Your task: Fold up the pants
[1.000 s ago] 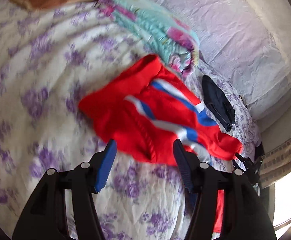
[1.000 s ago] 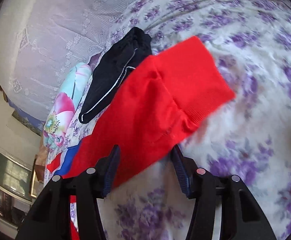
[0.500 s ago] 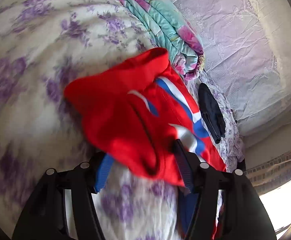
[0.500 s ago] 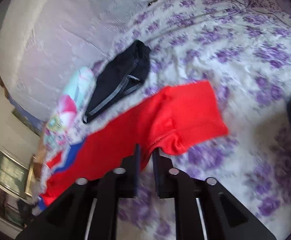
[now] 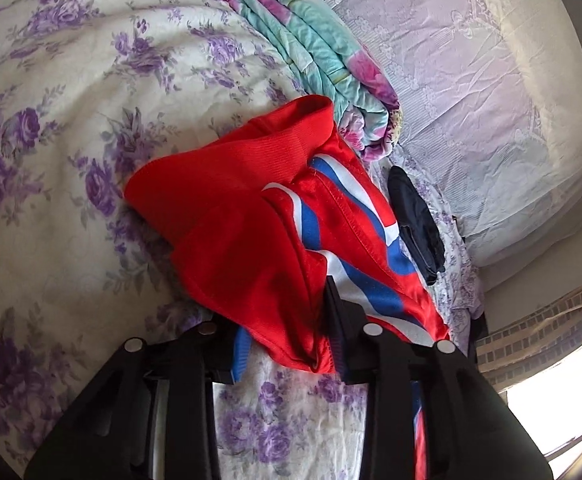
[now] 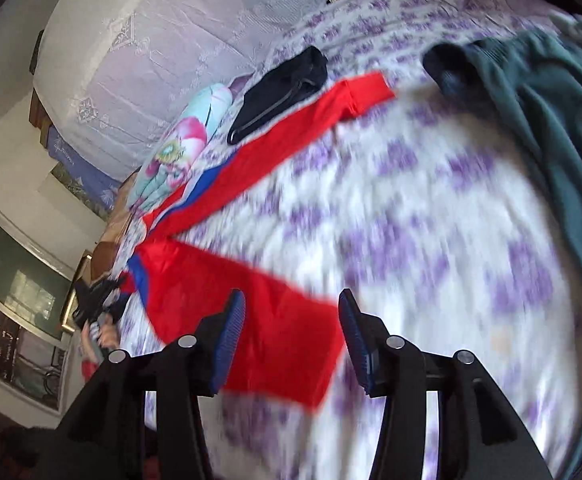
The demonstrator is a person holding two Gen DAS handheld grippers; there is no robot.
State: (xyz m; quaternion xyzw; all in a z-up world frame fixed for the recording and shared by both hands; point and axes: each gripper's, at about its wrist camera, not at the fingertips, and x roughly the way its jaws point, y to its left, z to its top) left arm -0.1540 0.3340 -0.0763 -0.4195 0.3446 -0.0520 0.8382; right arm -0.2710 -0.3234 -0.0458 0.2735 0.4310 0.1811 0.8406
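Red pants (image 5: 251, 216) with blue and white stripes lie on the floral bedsheet (image 5: 51, 160). In the left wrist view my left gripper (image 5: 287, 344) is closed around the bunched waist end, with cloth between its jaws. In the right wrist view the pants (image 6: 275, 152) stretch across the bed, one leg reaching far away and the other leg end (image 6: 275, 340) lying flat between my right gripper's (image 6: 291, 336) open jaws, which do not grip it. My left gripper also shows at the far left of that view (image 6: 95, 300).
A folded teal floral quilt (image 5: 315, 52) and a dark garment (image 5: 419, 224) lie beside the pants near the lace-covered headboard (image 5: 471, 80). A dark green garment (image 6: 539, 112) lies at the right of the bed. A window (image 6: 15, 280) is at the left.
My right gripper shut on a leg end, then opened and pulled back, leaving the leg flat. My left gripper closed on the waist end and drew it closer.
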